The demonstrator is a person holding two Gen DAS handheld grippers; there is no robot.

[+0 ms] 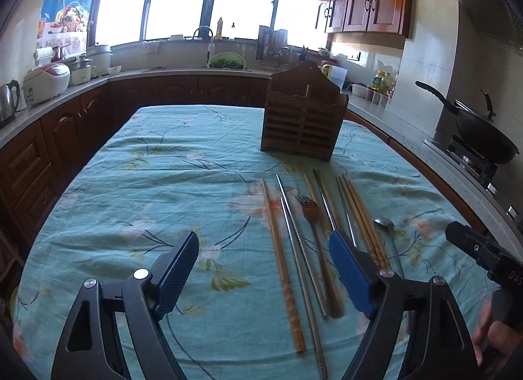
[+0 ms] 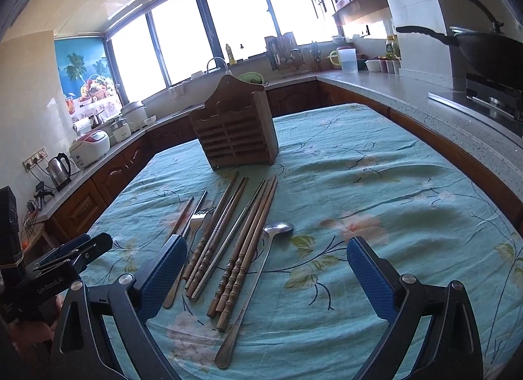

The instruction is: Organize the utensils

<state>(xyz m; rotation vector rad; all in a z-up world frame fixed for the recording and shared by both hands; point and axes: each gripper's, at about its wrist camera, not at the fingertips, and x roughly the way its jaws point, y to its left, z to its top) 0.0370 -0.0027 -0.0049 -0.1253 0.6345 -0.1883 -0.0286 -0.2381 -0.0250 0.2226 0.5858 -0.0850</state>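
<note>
A wooden utensil holder (image 1: 304, 112) (image 2: 235, 128) stands upright on the table. In front of it lie wooden chopsticks (image 1: 282, 259) (image 2: 242, 249), metal chopsticks (image 1: 300, 249) (image 2: 235, 233), a fork (image 1: 309, 213) (image 2: 196, 220) and a metal spoon (image 1: 385, 224) (image 2: 258, 269), side by side. My left gripper (image 1: 264, 249) is open and empty above the near ends of the utensils. My right gripper (image 2: 266, 252) is open and empty over the wooden chopsticks and spoon. Each gripper shows at the other view's edge, the right (image 1: 474, 246) and the left (image 2: 78, 249).
The table wears a teal floral cloth (image 1: 163, 167) (image 2: 392, 184). Counters run around it with a rice cooker (image 1: 45, 82), a kettle (image 2: 60, 169) and a wok on a stove (image 1: 483, 131) (image 2: 490, 50). A sink with a green basket (image 1: 227, 61) is behind.
</note>
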